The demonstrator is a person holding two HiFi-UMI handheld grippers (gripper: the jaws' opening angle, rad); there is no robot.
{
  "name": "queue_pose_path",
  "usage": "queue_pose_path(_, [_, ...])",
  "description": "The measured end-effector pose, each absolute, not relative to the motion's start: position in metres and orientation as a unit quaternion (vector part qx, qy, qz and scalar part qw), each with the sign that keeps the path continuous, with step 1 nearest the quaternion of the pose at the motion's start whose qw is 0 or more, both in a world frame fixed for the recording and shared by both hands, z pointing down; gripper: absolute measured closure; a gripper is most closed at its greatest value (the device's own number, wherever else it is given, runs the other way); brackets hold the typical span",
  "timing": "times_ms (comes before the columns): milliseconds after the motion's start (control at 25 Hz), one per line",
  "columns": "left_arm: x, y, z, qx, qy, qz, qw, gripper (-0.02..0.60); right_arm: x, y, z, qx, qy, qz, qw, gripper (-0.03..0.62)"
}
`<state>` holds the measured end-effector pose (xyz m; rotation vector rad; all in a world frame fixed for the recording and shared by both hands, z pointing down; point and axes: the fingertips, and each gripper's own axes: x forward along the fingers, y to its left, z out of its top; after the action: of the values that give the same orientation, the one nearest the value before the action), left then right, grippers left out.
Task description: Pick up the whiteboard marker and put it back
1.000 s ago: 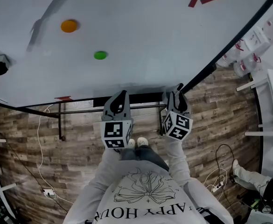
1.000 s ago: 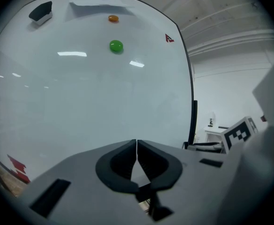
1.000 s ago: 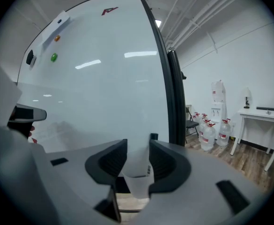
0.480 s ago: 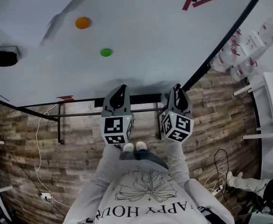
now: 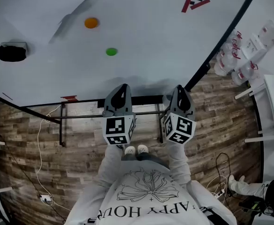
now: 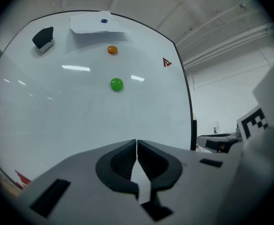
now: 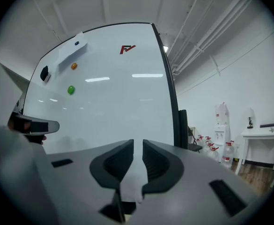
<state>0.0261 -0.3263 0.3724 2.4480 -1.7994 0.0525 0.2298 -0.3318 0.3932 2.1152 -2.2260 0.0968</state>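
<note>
right tongs, empty, just closing, face whiteboard with green magnet.

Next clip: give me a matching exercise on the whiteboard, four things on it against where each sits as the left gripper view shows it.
Things:
1. black eraser
2. orange magnet
3. green magnet
4. red logo

Places on the whiteboard:
A. furthest right of the four
B. lowest of the four
C. furthest left, near the top edge
D. upper middle, just under the paper sheet

Pairs: 1-C, 2-D, 3-B, 4-A.
</note>
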Motion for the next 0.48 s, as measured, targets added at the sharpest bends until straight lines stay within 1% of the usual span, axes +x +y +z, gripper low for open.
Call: queue_pose_path(480, [0.0223,-0.3158,0.3689,0.800,-0.598,0.016,0.047,0.574,0.2234,-0.3236,0.3898,0.680,-0.733,0.027,0.027,0.557])
